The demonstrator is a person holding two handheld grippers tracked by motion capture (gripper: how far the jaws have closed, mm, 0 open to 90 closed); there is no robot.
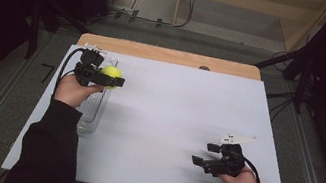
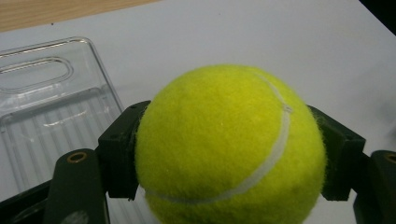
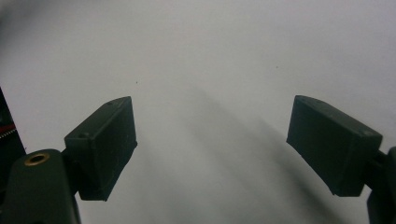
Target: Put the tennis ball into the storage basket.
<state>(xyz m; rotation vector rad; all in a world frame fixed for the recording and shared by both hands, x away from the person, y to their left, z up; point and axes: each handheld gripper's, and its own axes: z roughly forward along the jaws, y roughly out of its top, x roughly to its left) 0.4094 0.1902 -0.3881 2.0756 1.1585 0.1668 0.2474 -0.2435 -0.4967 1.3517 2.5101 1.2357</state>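
A yellow-green tennis ball is clamped between the two black jaws of my left gripper, held above the table beside a clear plastic tray. The jaws press on both sides of the ball. My right gripper rests low over the white table surface at the near right, its jaws spread wide with nothing between them.
The clear tray lies along the table's left edge and looks empty where visible. A wooden strip borders the far edge. Dark stands and cables surround the table on the floor.
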